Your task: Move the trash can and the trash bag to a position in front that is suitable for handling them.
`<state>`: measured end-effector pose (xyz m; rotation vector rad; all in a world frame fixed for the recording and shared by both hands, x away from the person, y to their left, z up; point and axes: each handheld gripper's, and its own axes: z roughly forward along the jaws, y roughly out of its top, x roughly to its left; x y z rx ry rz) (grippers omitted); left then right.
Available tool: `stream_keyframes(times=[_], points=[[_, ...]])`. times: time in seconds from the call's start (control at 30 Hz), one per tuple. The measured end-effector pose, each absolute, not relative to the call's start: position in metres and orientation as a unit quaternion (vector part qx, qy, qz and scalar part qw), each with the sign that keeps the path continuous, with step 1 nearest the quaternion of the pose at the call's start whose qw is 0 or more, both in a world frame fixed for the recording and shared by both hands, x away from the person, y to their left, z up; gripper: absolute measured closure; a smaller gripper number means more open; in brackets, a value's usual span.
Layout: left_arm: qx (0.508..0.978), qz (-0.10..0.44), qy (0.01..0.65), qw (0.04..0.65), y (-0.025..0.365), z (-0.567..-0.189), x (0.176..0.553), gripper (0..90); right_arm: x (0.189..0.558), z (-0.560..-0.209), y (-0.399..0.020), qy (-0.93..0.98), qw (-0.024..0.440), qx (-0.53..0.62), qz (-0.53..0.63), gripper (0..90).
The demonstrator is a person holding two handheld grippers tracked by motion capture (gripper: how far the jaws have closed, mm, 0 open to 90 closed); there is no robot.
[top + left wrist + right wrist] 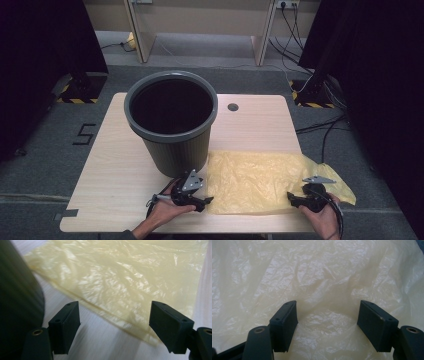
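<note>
— Beside the grey bin (171,120), our yellow bag (260,180) lies flat on the counter (115,175); how do we grip?
— Left gripper (206,201) and right gripper (292,199) gape empty: we pinch the near edge, 2 corners together.

Bag (260,182): pale translucent yellow, crinkled, glossy highlights. Bin (172,125): dark grey, ribbed wall, black inside. Desk (115,165): light wood grain, one dark round hole. Both grippers' jaws: black; grey plate on top of each. Floor (45,150): grey carpet, black "5" mark, yellow-black hazard stripes.
</note>
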<state>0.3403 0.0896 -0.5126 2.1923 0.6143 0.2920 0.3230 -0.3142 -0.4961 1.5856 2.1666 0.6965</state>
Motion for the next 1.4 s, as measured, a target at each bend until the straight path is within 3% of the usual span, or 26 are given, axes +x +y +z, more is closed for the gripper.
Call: stream_keyframes(times=[0.43,0.67,0.97,1.13,1.23,1.4], points=[[0.878,0.104,0.239,0.401,0.067,-0.518,0.334,30.1,0.390,-0.494,-0.306,0.790,0.170,0.539,0.240,30.7],[0.885,0.096,0.226,0.396,0.057,-0.517,0.324,30.2,0.452,-0.492,-0.266,0.801,0.173,0.529,0.221,32.3],[0.895,0.081,0.194,0.393,0.021,-0.515,0.315,30.1,0.494,-0.493,-0.224,0.809,0.192,0.508,0.225,33.8],[0.890,0.089,0.185,0.408,0.023,-0.513,0.315,28.3,0.488,-0.473,-0.214,0.804,0.188,0.492,0.276,34.8],[0.870,0.080,0.210,0.439,0.037,-0.502,0.324,26.5,0.469,-0.452,-0.226,0.791,0.205,0.508,0.271,33.6],[0.857,0.118,0.240,0.440,0.063,-0.489,0.341,25.7,0.432,-0.447,-0.256,0.778,0.223,0.536,0.241,32.6]])
